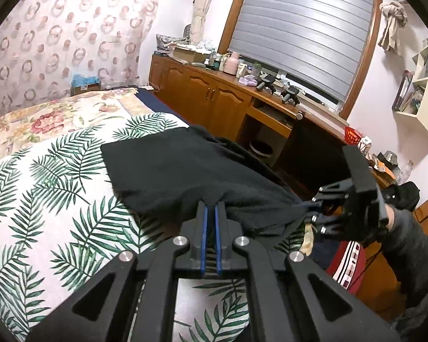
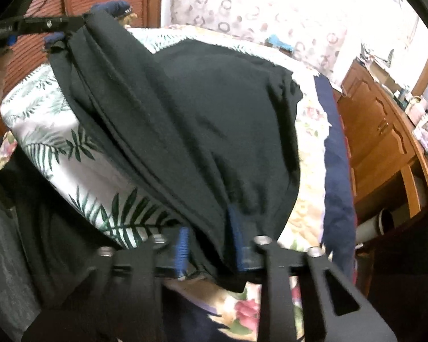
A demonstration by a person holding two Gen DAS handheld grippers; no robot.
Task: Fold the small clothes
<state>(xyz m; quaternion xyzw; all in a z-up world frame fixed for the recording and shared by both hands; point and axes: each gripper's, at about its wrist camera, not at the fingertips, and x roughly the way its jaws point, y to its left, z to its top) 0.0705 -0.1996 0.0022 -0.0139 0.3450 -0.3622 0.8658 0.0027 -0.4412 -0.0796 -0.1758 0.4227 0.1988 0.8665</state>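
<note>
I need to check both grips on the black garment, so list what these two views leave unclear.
- Right wrist view: motion blur, and the black garment drapes over the right gripper, hiding its pad contact.
- Left wrist view: the left gripper jaws are shut on the hem; the right gripper's tips are buried in dark cloth.
- Both views: garment type unreadable; its far edge hangs past the leaf-print bedspread.

Left wrist view: we look down along the left gripper (image 1: 211, 208), close over the leaf-printed white bedspread (image 1: 42, 199), toward the wooden cabinets (image 1: 208, 97). Right wrist view, somewhat blurred, faces steeper. Both share the black knit garment (image 2: 199, 119).
</note>
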